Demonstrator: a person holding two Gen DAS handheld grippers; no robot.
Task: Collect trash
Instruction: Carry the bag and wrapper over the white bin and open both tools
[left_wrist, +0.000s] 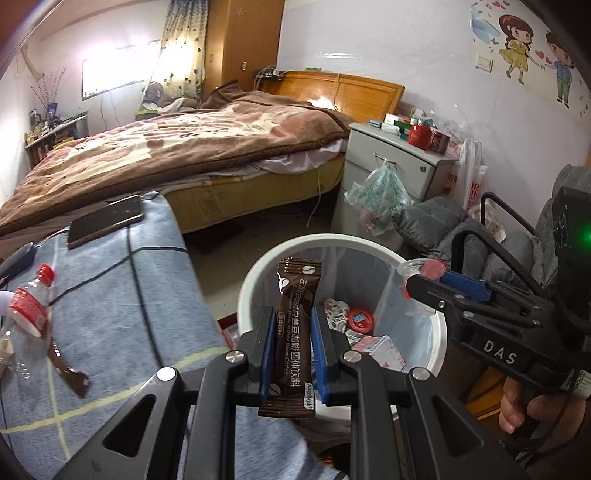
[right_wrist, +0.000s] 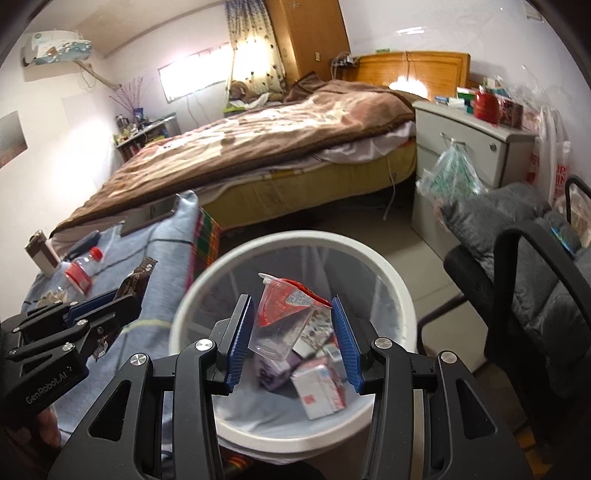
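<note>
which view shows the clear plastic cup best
The right wrist view: the clear plastic cup sits between the right gripper fingers, whole, over the trash bin. The left wrist view shows only its rim.

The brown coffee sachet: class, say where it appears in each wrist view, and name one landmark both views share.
Left wrist view: the brown coffee sachet stands upright at bottom centre, clamped by the left gripper, in front of the bin.
Right wrist view: the sachet is at the left edge, over the blue cloth.
Shared landmark: the white trash bin.
</note>
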